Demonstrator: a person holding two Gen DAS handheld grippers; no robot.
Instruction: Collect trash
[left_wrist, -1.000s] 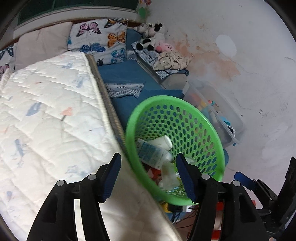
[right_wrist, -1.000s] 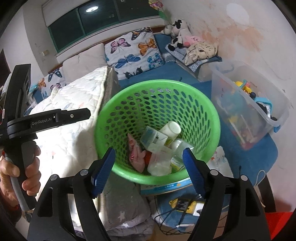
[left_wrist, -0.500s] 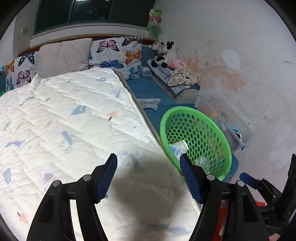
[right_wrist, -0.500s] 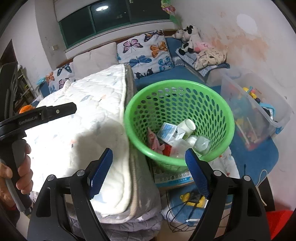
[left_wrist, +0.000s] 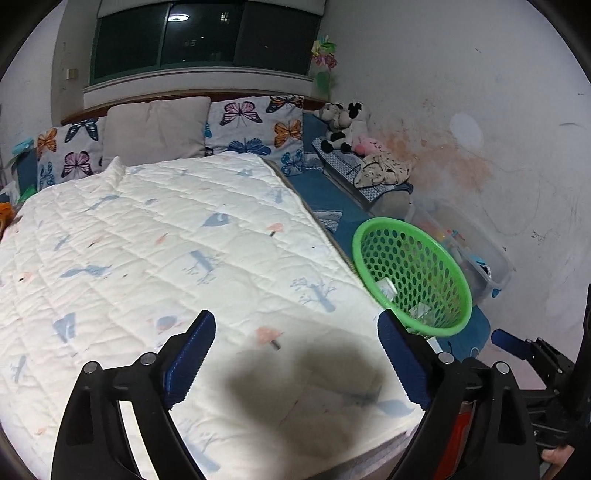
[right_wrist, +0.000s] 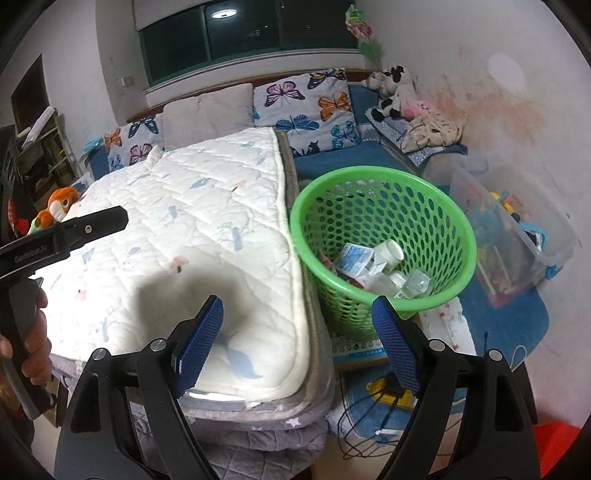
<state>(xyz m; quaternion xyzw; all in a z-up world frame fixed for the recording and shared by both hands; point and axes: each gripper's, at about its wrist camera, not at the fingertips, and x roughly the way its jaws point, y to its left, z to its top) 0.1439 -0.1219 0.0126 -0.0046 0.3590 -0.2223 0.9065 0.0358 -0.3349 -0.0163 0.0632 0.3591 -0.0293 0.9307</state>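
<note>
A green perforated basket (right_wrist: 384, 192) stands on the floor beside the bed and holds several pieces of trash (right_wrist: 373, 266): cartons, small bottles and clear plastic. It also shows in the left wrist view (left_wrist: 413, 266). My right gripper (right_wrist: 297, 341) is open and empty, above the bed's corner, left of the basket. My left gripper (left_wrist: 295, 354) is open and empty over the white quilt (left_wrist: 166, 258); its body shows in the right wrist view (right_wrist: 62, 232).
A clear storage bin (right_wrist: 513, 236) with toys sits right of the basket. Butterfly pillows (left_wrist: 258, 129) and plush toys (left_wrist: 343, 125) line the headboard and wall. Cables and a yellow power strip (right_wrist: 384, 391) lie on the blue mat below.
Both grippers have pulled back and up from the basket, which now looks smaller and further right. The left gripper swung over the quilt. Both stayed open.
</note>
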